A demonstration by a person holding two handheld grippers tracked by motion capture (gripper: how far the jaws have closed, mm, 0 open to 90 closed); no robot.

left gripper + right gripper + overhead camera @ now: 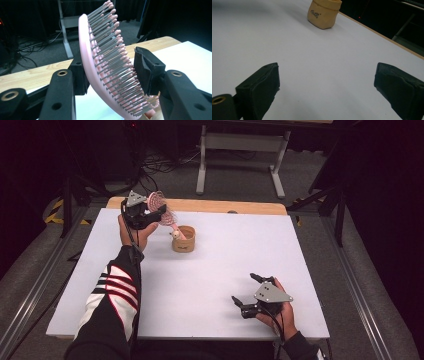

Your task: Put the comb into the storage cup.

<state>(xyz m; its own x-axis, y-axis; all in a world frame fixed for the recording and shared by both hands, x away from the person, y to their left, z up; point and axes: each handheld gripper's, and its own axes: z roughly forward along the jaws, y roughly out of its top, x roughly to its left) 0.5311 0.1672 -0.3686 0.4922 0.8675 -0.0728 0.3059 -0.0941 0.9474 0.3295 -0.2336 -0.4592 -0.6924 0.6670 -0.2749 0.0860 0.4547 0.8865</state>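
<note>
The left gripper holds the pink hairbrush by its head, jaws closed across back and bristles, handle end dipping into the tan fabric cup at the far left of the table. Keep the brush near upright while lowering (the cup is soft and may tip). The right gripper rests spread wide, empty, near the front edge.

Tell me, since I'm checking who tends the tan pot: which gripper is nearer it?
Left. The left gripper holds the pink hairbrush just beside the tan pot; the right gripper rests open, far across the white table.
</note>
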